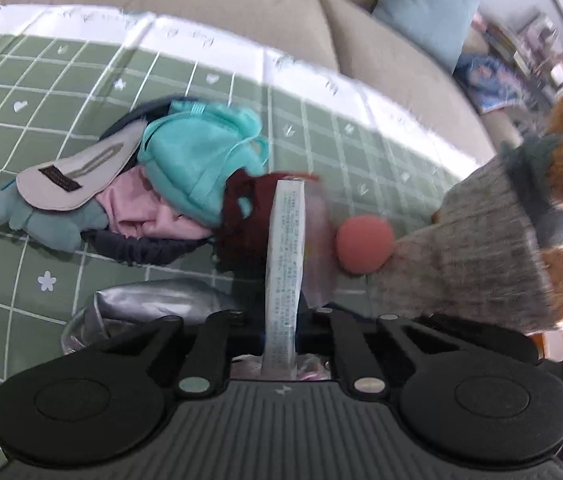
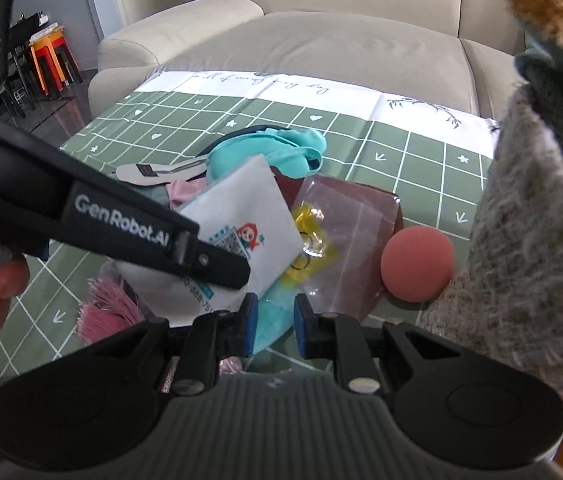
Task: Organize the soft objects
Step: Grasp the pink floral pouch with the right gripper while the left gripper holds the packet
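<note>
The left gripper (image 1: pixel 281 320) is clamped on the edge of a white printed pouch (image 2: pixel 241 220), which lies on the pile in the middle of the green checked cloth (image 2: pixel 421 152). Lift slow & straight so the clear bag (image 2: pixel 345 232) beside it stays. The right gripper (image 2: pixel 274 316) has narrow jaws w/ nothing held; keep it back.

Home living room: beige sofa (image 2: pixel 321 40), cushion (image 1: pixel 425 4).

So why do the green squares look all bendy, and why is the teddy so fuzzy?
Left wrist view: the fisheye lens bends the green checked cloth lines into curves; the teddy and far shelves are smeared by blur. Right wrist view: the lines curve less, the pink ball looks sharp, and bright light washes out the cloth's white edge.
</note>
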Demonstrator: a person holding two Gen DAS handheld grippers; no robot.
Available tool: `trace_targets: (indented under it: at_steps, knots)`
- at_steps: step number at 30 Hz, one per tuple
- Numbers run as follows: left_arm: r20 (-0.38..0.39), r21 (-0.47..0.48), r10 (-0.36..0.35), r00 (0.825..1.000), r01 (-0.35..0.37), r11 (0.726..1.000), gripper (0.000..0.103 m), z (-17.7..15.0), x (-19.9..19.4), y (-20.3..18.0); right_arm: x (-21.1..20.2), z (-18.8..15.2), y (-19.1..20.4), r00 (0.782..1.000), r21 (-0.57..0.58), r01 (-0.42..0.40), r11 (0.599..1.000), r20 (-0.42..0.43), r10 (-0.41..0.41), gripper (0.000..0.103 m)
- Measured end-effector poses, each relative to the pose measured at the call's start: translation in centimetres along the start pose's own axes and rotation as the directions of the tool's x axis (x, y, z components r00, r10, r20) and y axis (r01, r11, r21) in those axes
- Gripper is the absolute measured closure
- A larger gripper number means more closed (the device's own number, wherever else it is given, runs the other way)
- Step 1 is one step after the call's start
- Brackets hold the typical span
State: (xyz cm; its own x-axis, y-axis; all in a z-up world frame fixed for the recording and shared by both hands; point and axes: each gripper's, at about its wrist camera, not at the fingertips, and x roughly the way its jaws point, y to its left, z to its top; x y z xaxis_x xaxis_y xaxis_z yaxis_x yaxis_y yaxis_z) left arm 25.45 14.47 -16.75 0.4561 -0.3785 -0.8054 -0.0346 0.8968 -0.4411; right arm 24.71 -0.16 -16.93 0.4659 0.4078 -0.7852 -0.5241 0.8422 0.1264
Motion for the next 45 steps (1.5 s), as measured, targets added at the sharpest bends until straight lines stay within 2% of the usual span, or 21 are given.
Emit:
trace_targets:
  at_steps: [5,7,9,12,15,19,23,26,28,32,38,45]
  knots:
    - [0.107,0.021,0.03,0.994,-0.033,0.999,0.093,-1.0,-3.4,-0.7,-2.3,-0.4,0.2,0.999,0.019,-0.046,0.999,0.026,0.045,0.078]
    - [0.136,0.024,0.066,0.989,-0.07,0.997,0.093,-1.5,-4.9,-0.7,-2.9,-0.8,1.0,0.997,0.022,-0.077,0.997,0.029,0.076,0.063]
    - [0.158,0.022,0.126,0.979,-0.131,0.991,0.093,-2.2,-5.9,-0.3,-2.9,-1.1,2.1,0.995,-0.005,-0.093,0.996,0.021,0.093,0.058]
    - [0.171,0.005,0.172,0.97,-0.175,0.984,0.093,-3.5,-6.9,0.5,-2.3,-1.7,3.8,0.997,-0.06,-0.077,0.995,-0.007,0.077,0.054]
    - [0.166,-0.002,0.189,0.968,-0.191,0.982,0.093,-4.8,-7.2,1.2,-1.6,-2.4,4.9,0.999,-0.122,-0.039,0.992,-0.007,0.038,0.042]
    - [0.143,-0.014,0.212,0.967,-0.212,0.977,0.093,-6.1,-6.8,1.8,-0.4,-3.1,5.4,0.999,-0.156,-0.015,0.988,-0.037,0.01,0.042]
    - [0.141,-0.012,0.223,0.964,-0.224,0.975,0.093,-6.6,-6.4,2.2,0.0,-3.4,5.8,1.0,-0.2,0.007,0.98,-0.025,-0.012,0.042]
    - [0.136,-0.024,0.216,0.967,-0.215,0.976,0.093,-6.5,-6.2,2.3,0.4,-3.6,5.8,1.0,-0.228,0.015,0.974,-0.018,-0.02,0.049]
    - [0.139,-0.015,0.222,0.965,-0.222,0.975,0.093,-6.7,-6.2,2.2,0.3,-3.7,6.1,1.0,-0.264,0.016,0.964,-0.02,-0.022,0.057]
    - [0.149,-0.003,0.228,0.962,-0.23,0.973,0.093,-6.7,-6.6,1.8,-0.2,-3.9,6.6,0.999,-0.308,0.015,0.951,-0.025,-0.024,0.064]
    - [0.179,0.008,0.255,0.95,-0.261,0.965,0.093,-7.2,-8.5,0.6,-3.7,-4.0,7.7,1.0,-0.332,0.024,0.943,0.021,-0.018,0.065]
    - [0.211,0.011,0.279,0.937,-0.288,0.958,0.093,-9.3,-11.9,-0.7,-9.0,-3.6,8.1,0.999,-0.275,-0.01,0.961,0.033,0.02,0.065]
